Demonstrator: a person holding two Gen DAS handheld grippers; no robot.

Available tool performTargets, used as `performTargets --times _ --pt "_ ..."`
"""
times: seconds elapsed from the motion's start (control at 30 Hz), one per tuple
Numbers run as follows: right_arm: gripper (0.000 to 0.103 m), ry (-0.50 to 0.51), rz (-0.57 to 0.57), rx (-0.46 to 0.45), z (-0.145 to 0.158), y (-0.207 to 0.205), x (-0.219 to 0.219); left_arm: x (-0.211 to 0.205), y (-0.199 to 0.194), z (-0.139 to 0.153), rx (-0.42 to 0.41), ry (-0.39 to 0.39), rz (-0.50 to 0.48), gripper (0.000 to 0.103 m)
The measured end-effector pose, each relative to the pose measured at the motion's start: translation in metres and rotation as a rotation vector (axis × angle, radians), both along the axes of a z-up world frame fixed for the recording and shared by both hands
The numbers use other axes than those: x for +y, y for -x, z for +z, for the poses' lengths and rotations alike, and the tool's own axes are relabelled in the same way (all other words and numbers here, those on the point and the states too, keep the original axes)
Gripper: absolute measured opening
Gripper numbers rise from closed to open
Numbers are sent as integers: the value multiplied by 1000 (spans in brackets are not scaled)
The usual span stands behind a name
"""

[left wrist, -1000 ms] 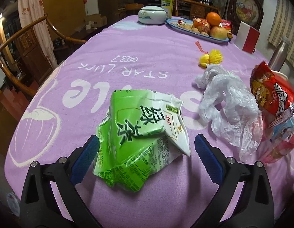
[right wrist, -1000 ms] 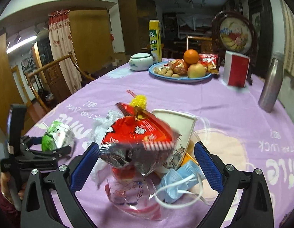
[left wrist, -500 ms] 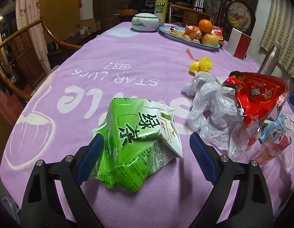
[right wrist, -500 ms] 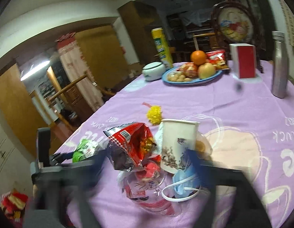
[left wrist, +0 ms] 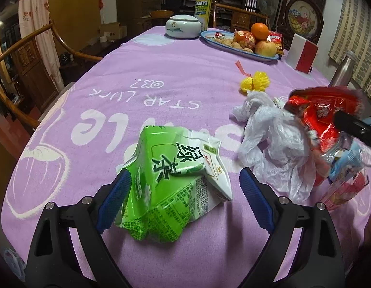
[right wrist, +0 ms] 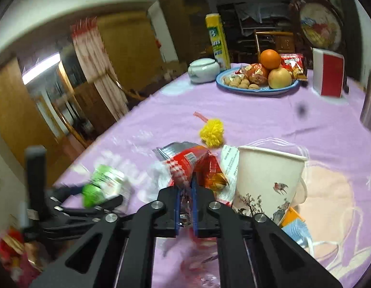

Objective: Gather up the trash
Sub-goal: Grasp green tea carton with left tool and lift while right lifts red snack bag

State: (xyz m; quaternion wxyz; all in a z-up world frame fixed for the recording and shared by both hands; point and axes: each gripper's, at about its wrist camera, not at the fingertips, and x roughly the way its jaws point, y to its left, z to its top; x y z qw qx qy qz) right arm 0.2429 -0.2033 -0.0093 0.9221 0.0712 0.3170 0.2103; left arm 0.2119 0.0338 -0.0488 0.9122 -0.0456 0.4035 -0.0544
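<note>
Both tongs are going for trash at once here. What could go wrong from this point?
1. The right tongs pinch only a thin edge of the red snack wrapper; it may slip, or drag the clear bag below.
2. The paper cup stands right beside that grip; lifting could tip it.
3. The left tongs have been closing around the crumpled green tea carton, whose right pad is still clear; it may skid sideways.

Carton (left wrist: 171,182) left of plastic bag (left wrist: 271,141), paper cup (right wrist: 264,182) right of wrapper (right wrist: 192,163)
</note>
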Motion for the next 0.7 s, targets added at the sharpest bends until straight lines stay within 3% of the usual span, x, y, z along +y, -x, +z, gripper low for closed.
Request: performTargets --times 0.03,0.13,0.27,0.47,0.7 --pt "8 -22 -8 -27 5 7 -6 1 0 2 -12 4 -2 75" --pt "8 -56 -27 -135 27 36 -20 7 6 8 -38 43 -11 71" --pt "9 -92 -24 -211 46 65 -36 20 25 32 -105 103 -11 70" --pt "10 -161 28 -193 48 86 -45 42 69 63 -150 78 27 71" --pt "10 -171 149 -173 46 111 -12 108 148 57 -117 1 173 71"
